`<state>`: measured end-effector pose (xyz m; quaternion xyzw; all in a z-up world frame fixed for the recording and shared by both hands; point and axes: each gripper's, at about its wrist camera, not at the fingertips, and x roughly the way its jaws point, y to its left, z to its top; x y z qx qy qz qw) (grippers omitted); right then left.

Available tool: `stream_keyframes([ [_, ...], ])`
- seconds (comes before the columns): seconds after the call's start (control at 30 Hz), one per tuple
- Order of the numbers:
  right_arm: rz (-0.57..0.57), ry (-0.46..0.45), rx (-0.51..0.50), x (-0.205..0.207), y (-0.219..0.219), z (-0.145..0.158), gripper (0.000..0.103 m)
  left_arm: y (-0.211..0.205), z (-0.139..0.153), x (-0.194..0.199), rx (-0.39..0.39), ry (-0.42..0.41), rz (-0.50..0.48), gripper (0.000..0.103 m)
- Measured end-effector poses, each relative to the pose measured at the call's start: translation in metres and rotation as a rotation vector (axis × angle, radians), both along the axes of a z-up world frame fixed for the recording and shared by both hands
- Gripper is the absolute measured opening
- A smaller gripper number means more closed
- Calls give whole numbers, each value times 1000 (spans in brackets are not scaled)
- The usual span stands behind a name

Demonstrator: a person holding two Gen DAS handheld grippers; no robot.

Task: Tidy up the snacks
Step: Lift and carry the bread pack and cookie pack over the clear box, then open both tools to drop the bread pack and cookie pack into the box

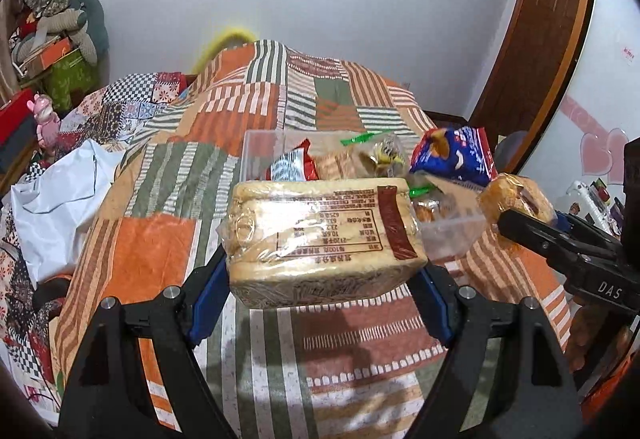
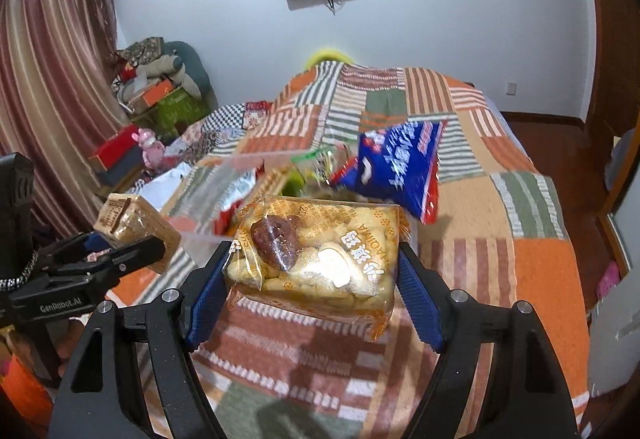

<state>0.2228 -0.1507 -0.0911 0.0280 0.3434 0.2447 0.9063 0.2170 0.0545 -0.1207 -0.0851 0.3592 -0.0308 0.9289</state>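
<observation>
In the left wrist view we hold the left claw (image 1: 322, 251) pinched on a wrapped block of sliced bread (image 1: 320, 235), its blue pads pressed against the two short ends, so the pack's long axis runs across the frame from pad to pad. The clear plastic bin (image 1: 452, 235) lies straight ahead and a little right of this claw, above centre, resting on the striped bedspread (image 1: 160, 175); we judge the bread only has to travel forward and down to reach it. Inside or on the bin we count one red-and-white packet (image 1: 290, 163), one blue bag (image 1: 456, 155) and at least two clear-wrapped pastries, the pile too jumbled for a firm count. The right claw (image 1: 520, 215) enters at the right edge, gripping a yellow pastry pack (image 1: 516, 199). In the right wrist view that claw (image 2: 314, 271) pinches the same pack (image 2: 316, 263), long axis again across the frame, with the bin (image 2: 248, 159) just beyond it and the blue bag (image 2: 400, 167) at upper right. The left claw (image 2: 136, 239) shows at left with the bread (image 2: 136, 223). Both claws look about equally near the bin: two claws, two held packs, one bin.
</observation>
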Motion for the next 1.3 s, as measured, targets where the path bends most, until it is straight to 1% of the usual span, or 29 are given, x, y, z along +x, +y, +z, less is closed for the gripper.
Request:
stream_keyframes([
  [0.2, 3, 0, 11, 13, 12, -2, 76, -4, 4, 15, 16, -16, -8, 81],
  [0.5, 17, 39, 4, 33, 31, -15, 76, -1, -5, 44, 16, 0, 7, 81],
  [0.67, 30, 51, -10, 37, 39, -22, 76, 1, -14, 57, 1, 22, 7, 81],
  [0.8, 37, 72, -4, 41, 43, -29, 76, 9, -25, 66, -38, 63, 7, 81],
  [0.87, 37, 79, -11, 43, 45, -33, 76, 10, -30, 69, -41, 76, 9, 81],
  [1.0, 41, 99, 0, 48, 43, -36, 76, 12, -36, 74, -64, 87, 3, 81],
  [1.17, 34, 125, -9, 50, 40, -39, 81, 11, -40, 75, -67, 88, 4, 83],
  [1.23, 41, 131, 5, 50, 38, -39, 84, 9, -41, 73, -52, 89, -7, 83],
  [1.3, 47, 130, -4, 47, 39, -37, 87, 6, -42, 72, -31, 93, -13, 83],
])
